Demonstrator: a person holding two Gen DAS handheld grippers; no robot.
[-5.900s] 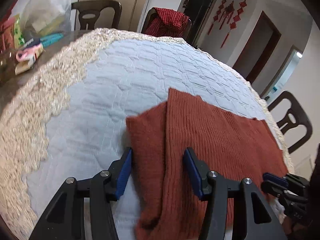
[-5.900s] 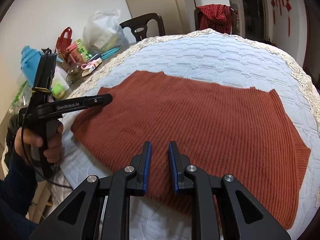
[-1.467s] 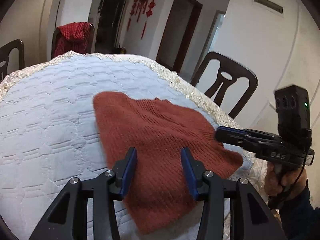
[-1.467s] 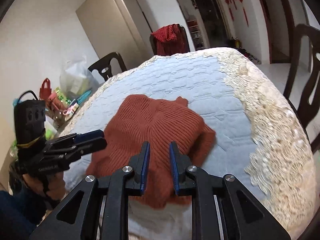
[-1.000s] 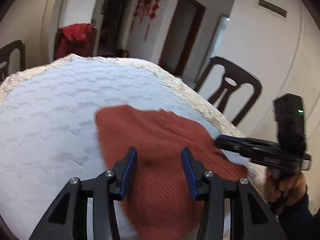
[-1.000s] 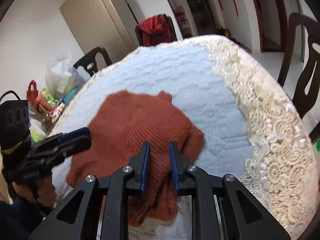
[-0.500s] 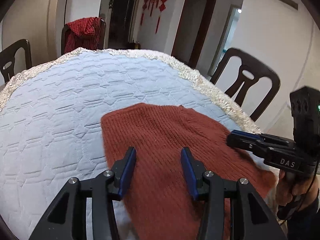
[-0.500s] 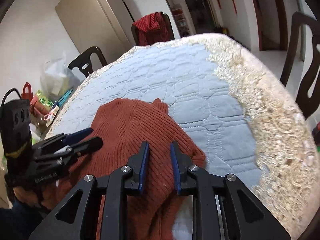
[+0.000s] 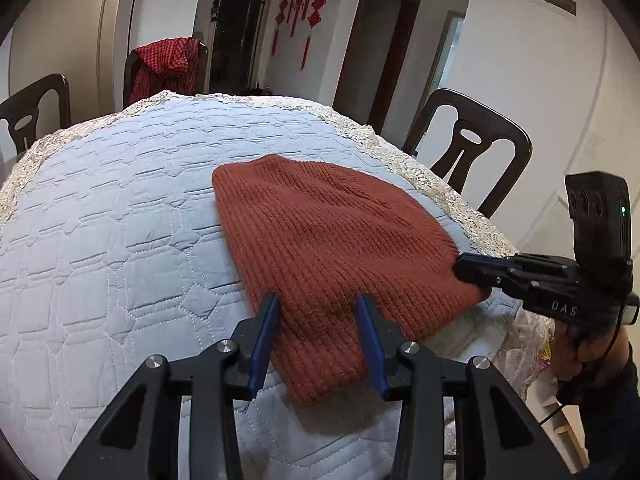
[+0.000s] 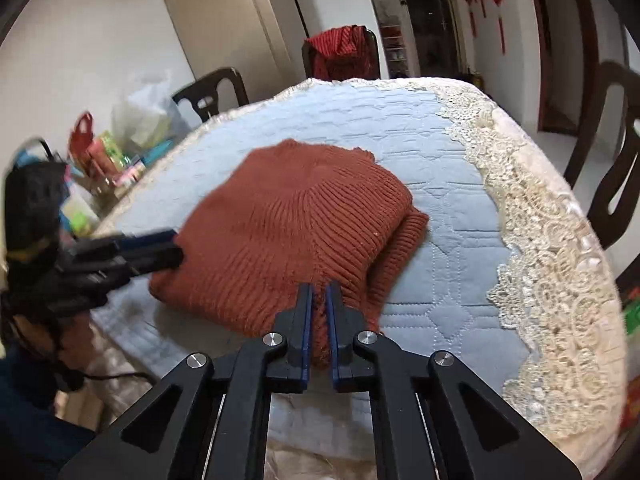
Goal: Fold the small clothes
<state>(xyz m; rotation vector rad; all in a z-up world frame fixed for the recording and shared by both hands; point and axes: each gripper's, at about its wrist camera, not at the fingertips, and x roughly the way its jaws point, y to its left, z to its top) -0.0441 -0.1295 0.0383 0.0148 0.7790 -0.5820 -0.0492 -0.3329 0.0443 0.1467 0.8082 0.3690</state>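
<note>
Rust-red knit sweater (image 10: 292,216) lies folded near the quilted table cover's (image 9: 100,220) front edge. Right gripper (image 10: 316,296) pinches its near hem; left gripper (image 9: 316,308) spread wide, straddling fabric (empty). Lay hem flat, release slowly.

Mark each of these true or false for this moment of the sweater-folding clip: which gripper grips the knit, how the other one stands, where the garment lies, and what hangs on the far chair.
1. The right gripper is shut on the rust-red sweater. True: its jaws pinch the near edge of the knit.
2. The left gripper is clamped on the sweater. False: its jaws stand wide apart over the knit.
3. The sweater lies spread flat in a single layer. False: it is folded into a compact bundle, with layers showing at its right edge.
4. A red checked cloth hangs on a far chair. True.
5. The sweater sits on bare wood. False: it rests on a light blue quilted cover.
</note>
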